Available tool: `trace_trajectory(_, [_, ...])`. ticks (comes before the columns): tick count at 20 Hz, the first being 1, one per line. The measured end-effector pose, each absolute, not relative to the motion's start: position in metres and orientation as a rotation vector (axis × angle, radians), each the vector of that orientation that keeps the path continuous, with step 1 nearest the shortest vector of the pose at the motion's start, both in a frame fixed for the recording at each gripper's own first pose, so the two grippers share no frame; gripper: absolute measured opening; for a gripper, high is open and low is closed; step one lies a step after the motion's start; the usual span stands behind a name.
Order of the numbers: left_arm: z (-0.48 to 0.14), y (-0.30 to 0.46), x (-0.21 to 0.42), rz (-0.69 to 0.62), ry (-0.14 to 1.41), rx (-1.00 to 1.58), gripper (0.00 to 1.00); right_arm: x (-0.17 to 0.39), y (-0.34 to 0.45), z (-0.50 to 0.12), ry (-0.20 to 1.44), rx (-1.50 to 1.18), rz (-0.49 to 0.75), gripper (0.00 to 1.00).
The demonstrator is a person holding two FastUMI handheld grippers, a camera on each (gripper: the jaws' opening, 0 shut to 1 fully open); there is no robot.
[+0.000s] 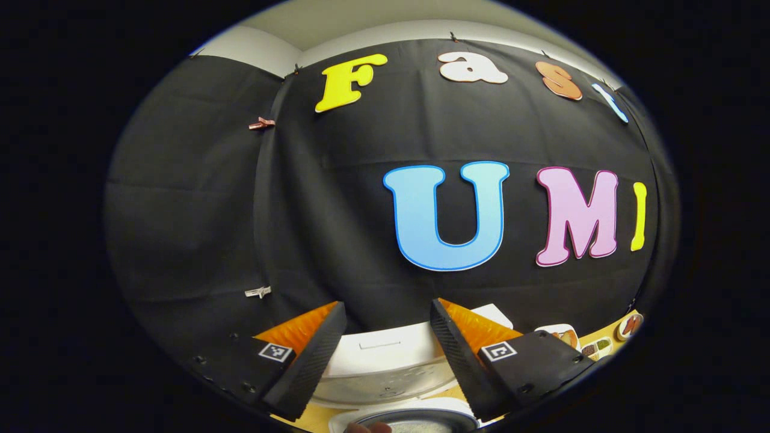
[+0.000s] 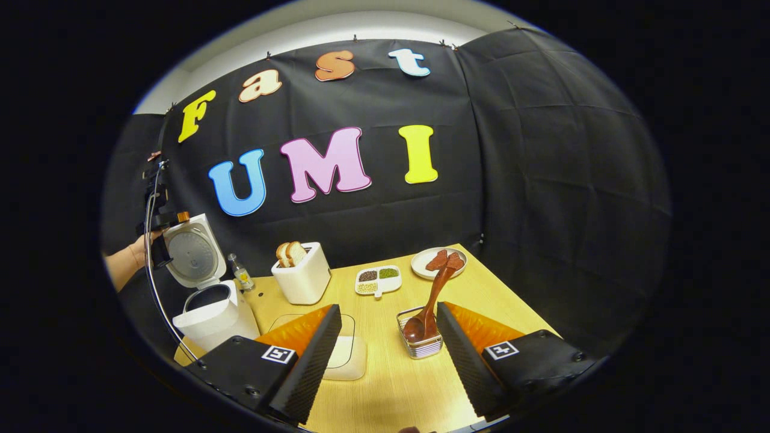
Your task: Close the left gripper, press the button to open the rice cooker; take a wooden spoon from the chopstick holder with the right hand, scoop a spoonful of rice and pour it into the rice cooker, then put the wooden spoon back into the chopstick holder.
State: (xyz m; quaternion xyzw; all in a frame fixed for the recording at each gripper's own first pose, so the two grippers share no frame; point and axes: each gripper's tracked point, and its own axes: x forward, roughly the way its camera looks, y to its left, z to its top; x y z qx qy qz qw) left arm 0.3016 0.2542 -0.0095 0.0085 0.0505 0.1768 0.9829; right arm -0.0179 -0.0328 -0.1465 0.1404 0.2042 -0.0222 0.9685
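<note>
**Rice cooker stands open as both hand-held grippers hover above the surface**

Left gripper view: the left hand-held gripper [image 1: 388,355] points at the black cloth wall, its fingers spread apart with nothing between them. Below and between them sits the white rice cooker [image 1: 385,367], seen from above with its raised lid facing the camera. Small plates [image 1: 595,346] lie at the far right on the wooden surface [image 1: 619,334].

Right gripper view: the right hand-held gripper [image 2: 390,361] also hangs with fingers apart and empty. Just ahead between them, a wooden spoon [image 2: 428,304] leans in the chopstick holder [image 2: 421,343]. The rice cooker [image 2: 207,300] stands at the left edge with lid up, a person's hand [image 2: 129,255] beside it. A toaster [image 2: 302,273], a divided dish [image 2: 378,279] and a plate [image 2: 438,263] stand farther back.
</note>
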Motion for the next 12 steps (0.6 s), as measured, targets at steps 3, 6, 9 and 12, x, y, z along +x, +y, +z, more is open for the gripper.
trace_trajectory(3, [-0.012,0.245,0.29,0.346,0.131,0.02,0.99,-0.017,-0.031,-0.147,0.419,0.296,-0.037,0.98])
trace_trajectory(6, [-0.016,0.23,0.271,0.324,0.158,0.02,0.99,-0.013,-0.03,-0.147,0.42,0.302,-0.025,0.98])
trace_trajectory(9, [-0.024,0.215,0.251,0.308,0.209,0.003,0.99,-0.009,-0.03,-0.146,0.419,0.306,-0.009,0.98])
trace_trajectory(12, [-0.034,0.198,0.228,0.295,0.263,-0.037,0.99,-0.005,-0.033,-0.145,0.416,0.308,0.004,0.98])
